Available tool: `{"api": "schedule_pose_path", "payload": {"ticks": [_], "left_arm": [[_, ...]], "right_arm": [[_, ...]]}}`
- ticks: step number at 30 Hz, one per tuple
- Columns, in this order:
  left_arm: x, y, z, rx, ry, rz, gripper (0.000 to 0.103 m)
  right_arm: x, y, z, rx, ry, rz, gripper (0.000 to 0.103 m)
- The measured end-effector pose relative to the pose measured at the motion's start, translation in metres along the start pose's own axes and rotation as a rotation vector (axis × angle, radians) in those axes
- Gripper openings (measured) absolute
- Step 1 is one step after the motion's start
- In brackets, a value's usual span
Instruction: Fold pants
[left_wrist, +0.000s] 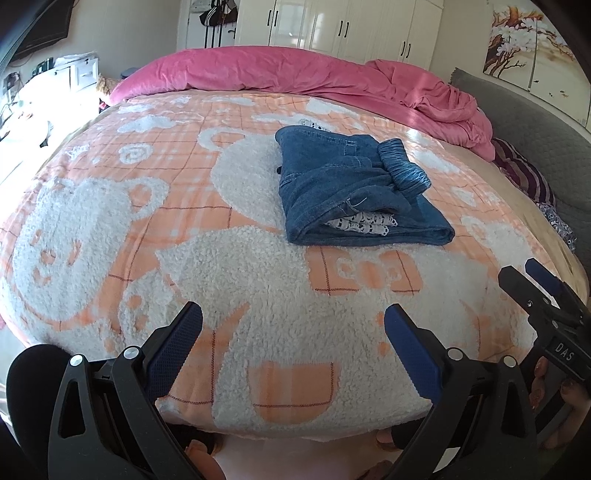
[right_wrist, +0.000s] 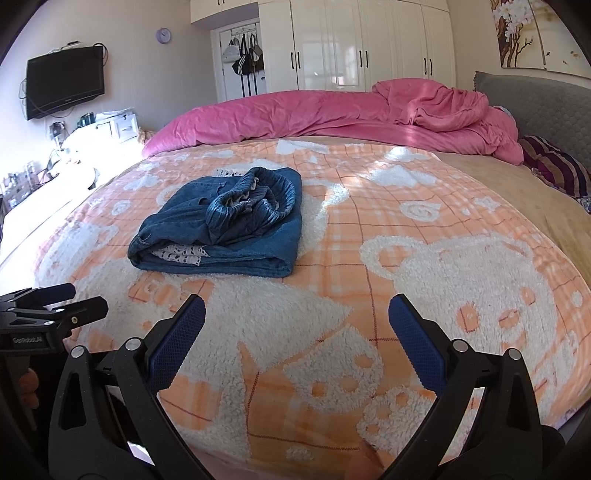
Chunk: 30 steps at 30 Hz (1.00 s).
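Left wrist view: my left gripper (left_wrist: 293, 319) is held low over the near edge of the blanket (left_wrist: 110, 221), its two blue-padded fingers (left_wrist: 177, 347) spread wide with nothing between them. My right gripper (left_wrist: 532, 277) enters at the right edge of this view, apart from the left one; its two finger tips also stand apart and grip nothing.

Right wrist view: my right gripper (right_wrist: 297, 317) hangs over the same orange-and-white blanket (right_wrist: 461, 258), jaws wide, pads (right_wrist: 417, 343) clear of any cloth. My left gripper (right_wrist: 55, 299) shows at the left edge, its tips close to the blanket's near side.

Task item: the pants (left_wrist: 354, 192), blue denim, lie folded into a compact stack on the blanket, well ahead of both grippers and touched by neither. The gathered waistband (left_wrist: 404, 166) rests bunched on top of the stack. A white patterned lining (left_wrist: 362, 223) shows between the layers at the near side. In the right wrist view the pants (right_wrist: 218, 229) sit left of centre.

Surroundings: a pink duvet (left_wrist: 295, 74) is piled along the far side of the bed, with white wardrobes (right_wrist: 369, 44) behind it
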<state>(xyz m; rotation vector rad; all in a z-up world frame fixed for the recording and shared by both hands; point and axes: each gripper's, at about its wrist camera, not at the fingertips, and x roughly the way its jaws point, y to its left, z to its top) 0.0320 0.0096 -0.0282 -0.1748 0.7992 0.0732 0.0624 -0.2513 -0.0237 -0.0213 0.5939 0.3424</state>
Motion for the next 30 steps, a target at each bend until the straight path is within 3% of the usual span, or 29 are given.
{"api": "schedule_pose_path", "payload": {"ticks": [14,20,22,26,30], "left_arm": [[0.008,-0.001,0.003,0.0,0.038,0.007,0.098],[0.004,0.029,0.02,-0.093,-0.018,-0.115,0.098],[0.011,0.051,0.04,-0.122,-0.023,-0.067,0.098],[0.059,0.119,0.088,-0.137,0.055,0.201,0.098],[0.102,0.179,0.123,-0.191,0.112,0.33,0.098]], "right_arm": [[0.003,0.0,-0.002,0.007,0.006,0.005,0.094],[0.01,-0.017,0.002,0.066,0.028,-0.009,0.094],[0.013,-0.037,0.01,0.106,0.04,-0.058,0.094],[0.023,-0.117,0.038,0.203,0.085,-0.277,0.094],[0.048,-0.216,0.063,0.309,0.176,-0.449,0.094]]}}
